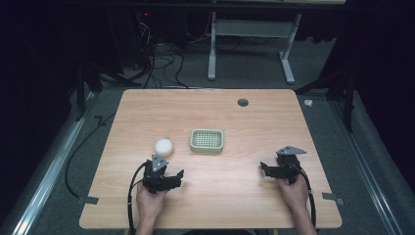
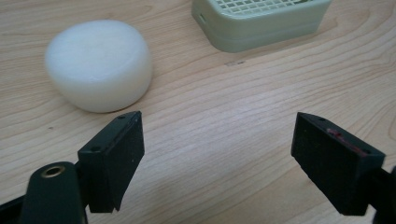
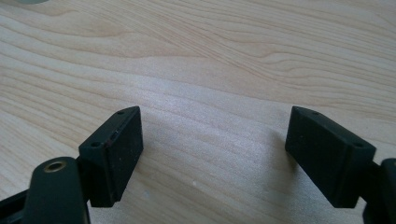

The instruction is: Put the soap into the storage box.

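A white rounded bar of soap (image 1: 164, 147) lies on the wooden table (image 1: 235, 205), left of a pale green slatted soap dish (image 1: 207, 140). My left gripper (image 1: 169, 177) rests just in front of the soap, jaws wide open and empty. In the left gripper view the soap (image 2: 99, 64) sits beyond the left jaw and the dish (image 2: 261, 21) is at the top. My right gripper (image 1: 266, 169) stands open near the table's right side, with bare wood between its jaws (image 3: 215, 140).
A small dark grommet hole (image 1: 242, 102) marks the table's far edge. Beyond the table are a white desk frame (image 1: 252, 39) and cables on the floor (image 1: 161, 63). Dark curtains close off both sides.
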Demonstrator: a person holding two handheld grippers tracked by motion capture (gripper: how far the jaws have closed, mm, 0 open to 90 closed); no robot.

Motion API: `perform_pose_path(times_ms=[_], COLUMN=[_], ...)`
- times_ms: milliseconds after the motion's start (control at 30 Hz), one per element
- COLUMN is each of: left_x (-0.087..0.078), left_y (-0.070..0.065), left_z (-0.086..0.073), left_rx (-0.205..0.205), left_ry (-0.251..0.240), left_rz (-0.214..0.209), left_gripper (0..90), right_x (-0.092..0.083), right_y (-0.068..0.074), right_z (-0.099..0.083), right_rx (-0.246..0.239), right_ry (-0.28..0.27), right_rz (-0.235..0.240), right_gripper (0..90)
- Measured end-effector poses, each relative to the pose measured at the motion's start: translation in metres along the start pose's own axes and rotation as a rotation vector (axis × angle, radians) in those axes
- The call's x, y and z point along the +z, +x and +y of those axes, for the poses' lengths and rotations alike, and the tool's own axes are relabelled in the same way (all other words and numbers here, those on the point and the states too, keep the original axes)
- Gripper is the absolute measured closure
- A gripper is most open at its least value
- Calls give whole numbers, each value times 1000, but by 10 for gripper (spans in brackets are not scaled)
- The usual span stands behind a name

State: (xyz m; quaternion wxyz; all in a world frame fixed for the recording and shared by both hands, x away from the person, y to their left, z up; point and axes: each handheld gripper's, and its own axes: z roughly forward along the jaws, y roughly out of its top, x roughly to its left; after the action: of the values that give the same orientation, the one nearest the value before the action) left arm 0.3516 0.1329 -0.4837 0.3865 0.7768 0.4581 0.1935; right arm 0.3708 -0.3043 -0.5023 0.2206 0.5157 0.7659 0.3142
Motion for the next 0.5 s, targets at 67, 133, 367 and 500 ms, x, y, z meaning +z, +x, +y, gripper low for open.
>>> perform_pose_path(times_ms=[67,133,367,500], left_x=[-2,-4,-4,-1], left_y=[2,6,25,35], left_z=[0,0,1,5], left_rx=[-7,-19,-59,-86], left_ry=[-5,-16,-10,-3], left_rz=[6,17,72,76], left_gripper=[180,179,168,163], right_x=[0,0,0,0], right_y=[0,0,0,0], right_z=[0,0,0,0], right_rx=[0,-1,1,2], right_ry=[0,0,1,-1], right_rz=[0,0,1,1], right_gripper=[199,199,199,199])
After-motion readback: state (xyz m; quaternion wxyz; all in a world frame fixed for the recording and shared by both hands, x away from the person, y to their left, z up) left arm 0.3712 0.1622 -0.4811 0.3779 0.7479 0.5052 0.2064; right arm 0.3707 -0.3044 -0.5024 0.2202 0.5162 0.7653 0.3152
